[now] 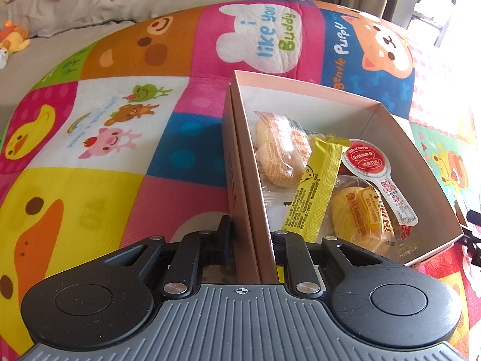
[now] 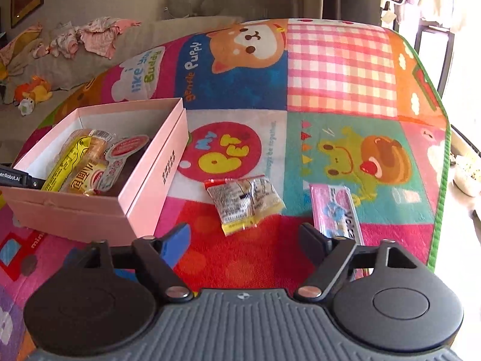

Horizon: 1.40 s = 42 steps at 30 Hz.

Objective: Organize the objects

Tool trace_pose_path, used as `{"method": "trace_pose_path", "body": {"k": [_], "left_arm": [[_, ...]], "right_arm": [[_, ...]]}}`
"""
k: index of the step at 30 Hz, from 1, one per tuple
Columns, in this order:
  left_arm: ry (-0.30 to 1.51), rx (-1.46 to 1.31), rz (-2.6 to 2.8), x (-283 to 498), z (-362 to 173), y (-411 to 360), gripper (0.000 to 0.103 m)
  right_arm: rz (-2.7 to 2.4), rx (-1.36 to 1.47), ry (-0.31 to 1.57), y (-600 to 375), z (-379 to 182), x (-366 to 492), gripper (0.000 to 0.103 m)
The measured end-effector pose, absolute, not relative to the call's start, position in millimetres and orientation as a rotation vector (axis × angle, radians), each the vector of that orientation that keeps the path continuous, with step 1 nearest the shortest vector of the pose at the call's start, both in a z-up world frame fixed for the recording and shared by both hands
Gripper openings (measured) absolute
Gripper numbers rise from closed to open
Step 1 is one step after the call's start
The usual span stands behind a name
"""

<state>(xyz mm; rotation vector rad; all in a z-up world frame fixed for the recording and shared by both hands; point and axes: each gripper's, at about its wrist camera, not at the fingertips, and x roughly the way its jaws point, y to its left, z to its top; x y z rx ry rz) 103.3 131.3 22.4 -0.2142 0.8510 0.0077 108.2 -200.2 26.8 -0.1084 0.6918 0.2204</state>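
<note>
Mid-sort here, I reckon. My left gripper [image 1: 252, 240] is pinching the near wall of the pink cardboard box [image 1: 255, 162], steadying it on the colourful cartoon play mat [image 1: 105, 126]; wrapped snacks already lie inside. My right gripper [image 2: 245, 237] has its jaws spread wide, nothing between them. Two items are still out on the mat: a crinkly clear-and-yellow snack packet [image 2: 243, 200] at 12 o'clock from the fingers, and a pink wrapped bar [image 2: 336, 213] at 2 o'clock. Next up, probably drop onto the packet, close, carry it over to the box at 10 o'clock.
</note>
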Motion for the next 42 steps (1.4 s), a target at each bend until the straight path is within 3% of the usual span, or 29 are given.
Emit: {"method": "trace_pose_path", "body": {"k": [6,7,10,17,21,30,32,34,35,42], "left_arm": [[0.851,-0.214,0.007,103,22,131,0.019],[0.851,-0.213,0.007,103,22,131,0.019],[0.851,-0.214,0.008,103,22,131,0.019],[0.851,-0.217,0.01,103,22,130,0.019],[0.85,-0.218,0.01,103,23,129,0.019],[0.85,-0.218,0.011,103,23,129,0.019],[0.851,-0.217,0.01,103,23,130,0.019],[0.852,-0.215,0.01,103,23,129,0.019],[0.853,-0.215,0.009,103,23,129,0.019],[0.853,-0.216,0.01,103,23,129,0.019]], "right_arm": [[0.23,-0.142,0.753,-183,11,162,0.084],[0.233,-0.133,0.769,-183,8,165,0.074],[0.213,-0.11,0.77,-185,5,160,0.061],[0.196,-0.052,0.781,-202,4,107,0.05],[0.181,-0.037,0.8,-210,8,67,0.039],[0.181,0.011,0.756,-221,29,40,0.04],[0.186,-0.007,0.741,-216,30,52,0.046],[0.196,-0.079,0.695,-205,30,67,0.066],[0.194,-0.111,0.671,-200,30,75,0.07],[0.213,-0.15,0.703,-189,16,152,0.073]]}}
